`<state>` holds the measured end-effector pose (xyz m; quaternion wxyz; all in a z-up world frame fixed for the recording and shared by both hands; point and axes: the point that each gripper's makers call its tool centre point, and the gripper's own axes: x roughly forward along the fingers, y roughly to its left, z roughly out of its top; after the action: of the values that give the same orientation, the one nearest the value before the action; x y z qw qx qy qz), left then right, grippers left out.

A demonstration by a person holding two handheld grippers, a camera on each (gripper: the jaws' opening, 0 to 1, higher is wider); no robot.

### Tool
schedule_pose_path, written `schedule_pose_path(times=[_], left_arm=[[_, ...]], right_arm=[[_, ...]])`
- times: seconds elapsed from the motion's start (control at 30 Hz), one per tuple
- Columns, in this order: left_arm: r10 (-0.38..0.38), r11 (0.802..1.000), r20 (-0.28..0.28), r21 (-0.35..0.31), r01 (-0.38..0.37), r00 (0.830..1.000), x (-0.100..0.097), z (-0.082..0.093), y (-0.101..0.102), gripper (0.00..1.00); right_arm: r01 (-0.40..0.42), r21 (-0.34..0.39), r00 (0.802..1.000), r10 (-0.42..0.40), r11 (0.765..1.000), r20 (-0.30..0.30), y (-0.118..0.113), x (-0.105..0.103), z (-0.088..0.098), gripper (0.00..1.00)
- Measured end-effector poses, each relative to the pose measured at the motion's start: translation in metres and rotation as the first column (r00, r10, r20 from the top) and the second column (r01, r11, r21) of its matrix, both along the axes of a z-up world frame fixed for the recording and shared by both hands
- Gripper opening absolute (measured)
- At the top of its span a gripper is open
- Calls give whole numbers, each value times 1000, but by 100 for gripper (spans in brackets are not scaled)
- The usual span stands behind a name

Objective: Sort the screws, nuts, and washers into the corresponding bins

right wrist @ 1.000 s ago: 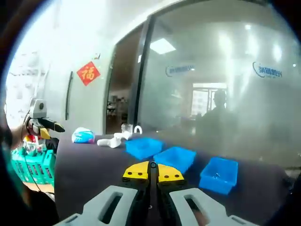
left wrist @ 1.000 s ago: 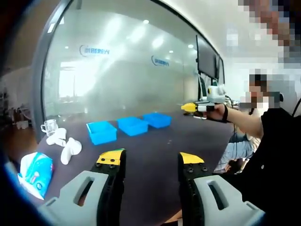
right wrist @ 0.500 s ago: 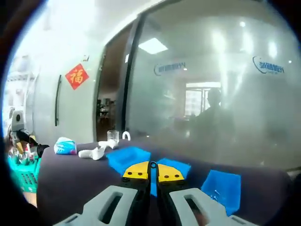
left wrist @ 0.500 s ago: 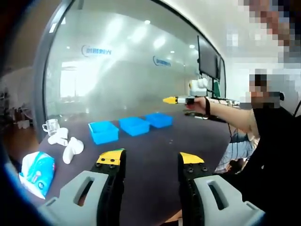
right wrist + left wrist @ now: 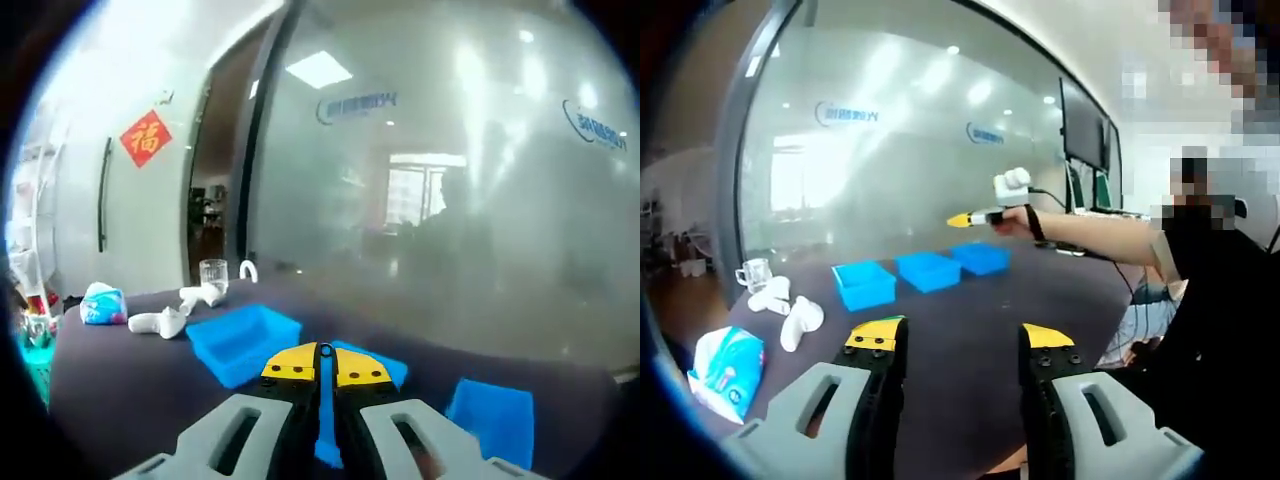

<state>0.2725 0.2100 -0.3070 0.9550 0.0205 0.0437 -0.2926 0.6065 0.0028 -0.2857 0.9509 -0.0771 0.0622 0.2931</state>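
Observation:
Three blue bins stand in a row on the dark table: the near one (image 5: 864, 283), the middle one (image 5: 930, 270) and the far one (image 5: 982, 257). My left gripper (image 5: 962, 338) hangs open above the table's near part, nothing between its yellow-tipped jaws. My right gripper (image 5: 962, 219), held out by a person's arm (image 5: 1090, 232), hovers shut above the bins. In the right gripper view my right gripper (image 5: 320, 362) is shut and empty, close above the bins: left one (image 5: 240, 340), middle one (image 5: 385, 367), right one (image 5: 490, 418). No screws, nuts or washers can be made out.
White objects (image 5: 795, 320) and a glass mug (image 5: 752, 272) lie at the table's left end, with a blue-and-white packet (image 5: 725, 365) nearer me. A frosted glass wall (image 5: 900, 150) stands behind the table. The person (image 5: 1220, 330) sits on the right side.
The right gripper has swung leftward over the table toward the bins, which have grown larger in its view. The left gripper has stayed put and open.

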Motion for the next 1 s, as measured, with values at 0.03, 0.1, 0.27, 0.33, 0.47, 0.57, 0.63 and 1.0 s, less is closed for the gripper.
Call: schedule_pose_path(times=[0.03,0.1,0.27,0.33,0.47,0.57,0.63,1.0], left_arm=[[0,1000,1,0,0,1000,0,0,0,43],[2,1000,0,2,-2,1000,0,0,1,43],[11,1000,4,9,-11,1000,-2,2,5,43],[15,1000,8,9,-15,1000,-3,4,7,43],[21,1000,11,9,-21,1000,-5,4,9,43],[25,1000,8,12,-25,1000,-5,3,10,43],[24,1000,9,8,-24,1000,-6,3,10,43],[20,1000,7,9,-20,1000,-8,2,8,43]], right_arm=[[1,5,1000,-1,1000,-6,3,4,-1,2],[8,-7,1000,-8,1000,-17,8,12,-6,2],[20,-35,999,-21,999,-41,17,28,-14,1],[22,-30,999,-23,999,-47,18,32,-15,2],[22,-36,998,-24,999,-55,22,35,-19,2],[19,-48,998,-22,999,-61,23,37,-23,2],[16,-56,998,-19,998,-58,24,35,-25,2],[27,-70,1000,-28,997,-5,17,31,-19,23]])
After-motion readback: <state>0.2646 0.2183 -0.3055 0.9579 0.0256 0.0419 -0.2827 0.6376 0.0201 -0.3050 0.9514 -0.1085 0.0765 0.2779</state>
